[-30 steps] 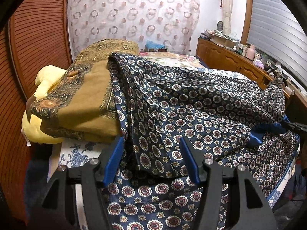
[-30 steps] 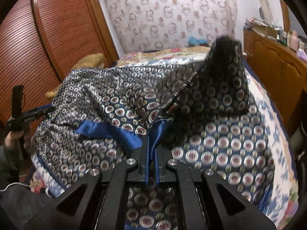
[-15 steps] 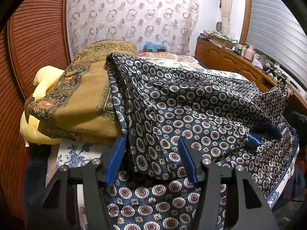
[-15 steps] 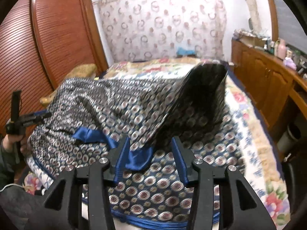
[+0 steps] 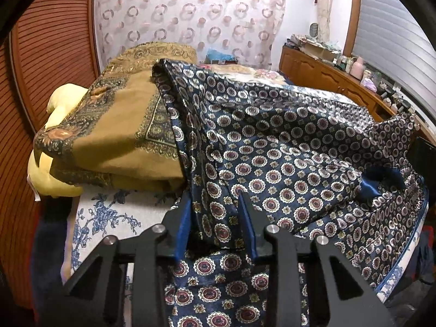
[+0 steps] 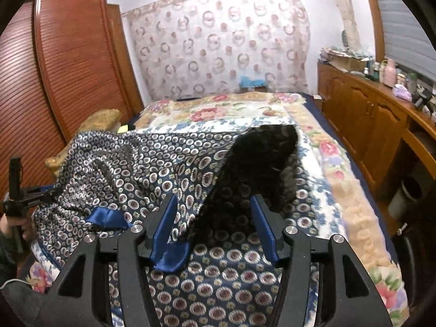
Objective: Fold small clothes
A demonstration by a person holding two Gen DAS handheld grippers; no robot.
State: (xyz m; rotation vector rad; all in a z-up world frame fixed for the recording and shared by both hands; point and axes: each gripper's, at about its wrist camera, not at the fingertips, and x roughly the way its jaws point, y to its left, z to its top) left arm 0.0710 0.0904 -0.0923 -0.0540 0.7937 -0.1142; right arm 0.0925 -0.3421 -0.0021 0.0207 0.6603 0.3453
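Note:
A navy satin garment (image 5: 272, 147) with round medallion print and blue trim lies spread over the bed; it also shows in the right wrist view (image 6: 163, 174). My left gripper (image 5: 215, 226) is open, with a hanging fold of the garment between its fingers. My right gripper (image 6: 215, 229) is wide open over the garment's near edge, by a loose blue trim piece (image 6: 171, 256). A raised dark flap (image 6: 261, 158) of the garment stands just beyond it. The left gripper also shows at the left edge of the right wrist view (image 6: 27, 193).
A folded mustard blanket (image 5: 114, 125) on a yellow pillow (image 5: 46, 169) lies at the bed's left. A floral bedspread (image 6: 234, 111) covers the bed. A wooden wardrobe (image 6: 68, 62) stands left and a cluttered wooden sideboard (image 6: 376, 114) right.
My right gripper opened, let go of the blue trim and pulled back; the flap fell lower. My left gripper narrowed somewhat and moved closer to the hanging fold.

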